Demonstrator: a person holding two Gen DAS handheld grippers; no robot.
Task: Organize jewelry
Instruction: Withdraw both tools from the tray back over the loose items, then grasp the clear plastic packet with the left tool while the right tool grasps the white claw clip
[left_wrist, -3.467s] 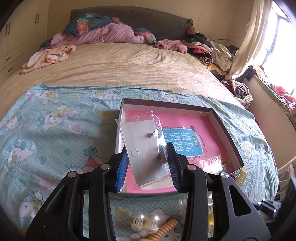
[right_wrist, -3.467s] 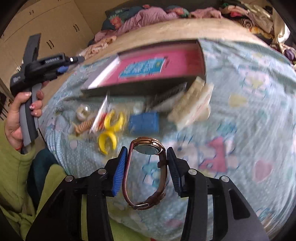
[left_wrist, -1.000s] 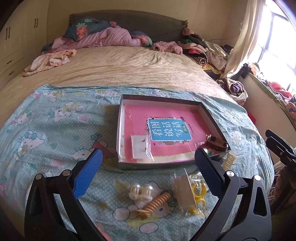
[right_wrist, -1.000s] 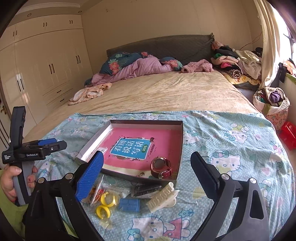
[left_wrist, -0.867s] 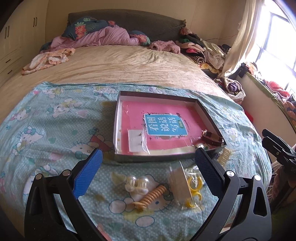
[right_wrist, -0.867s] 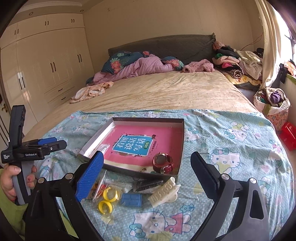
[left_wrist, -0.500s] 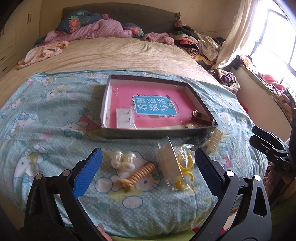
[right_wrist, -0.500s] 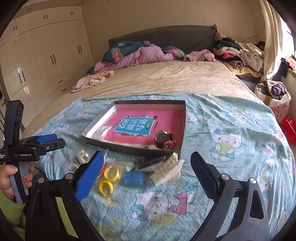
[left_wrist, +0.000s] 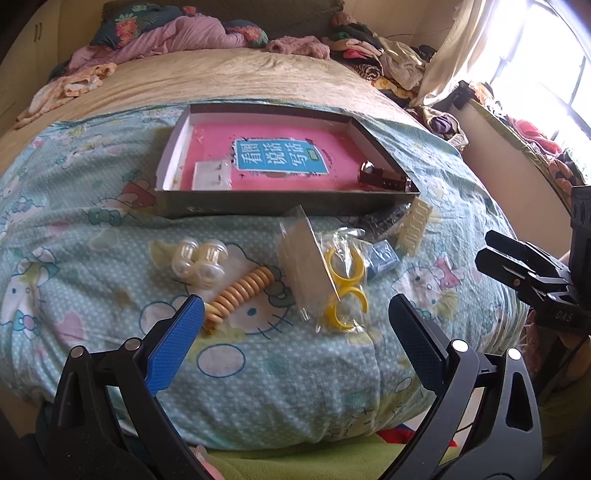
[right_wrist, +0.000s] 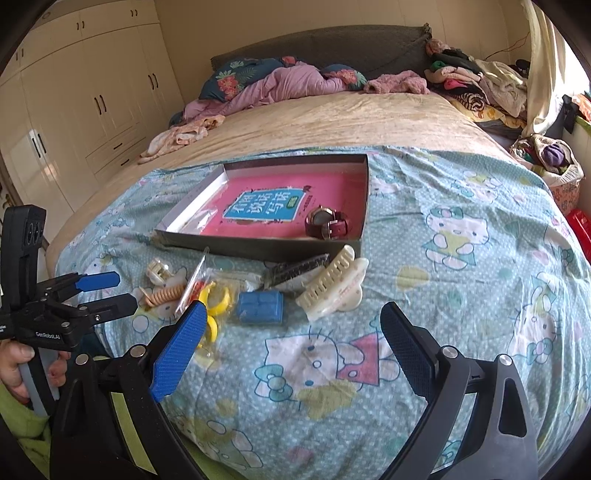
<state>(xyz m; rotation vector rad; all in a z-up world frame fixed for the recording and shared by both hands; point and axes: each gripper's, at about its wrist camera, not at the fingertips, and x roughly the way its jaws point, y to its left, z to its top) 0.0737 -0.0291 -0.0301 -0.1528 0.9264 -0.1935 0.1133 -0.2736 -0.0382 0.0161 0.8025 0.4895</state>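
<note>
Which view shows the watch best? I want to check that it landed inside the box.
The right wrist view: the watch lies in plain sight in the box, near its right wall. In the left wrist view the watch is foreshortened, partly behind the front wall.

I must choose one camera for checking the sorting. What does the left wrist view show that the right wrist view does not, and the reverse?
Only the left wrist view: the window, and the clear round beads seen plainly.

Only the right wrist view: the wardrobe, the hand holding the left gripper, and the watch face and strap, unhidden by the box wall.

Both: the open box, yellow rings, blue block, white hair claw, and orange spiral tie. Both grippers stand open; the right gripper holds nothing.
</note>
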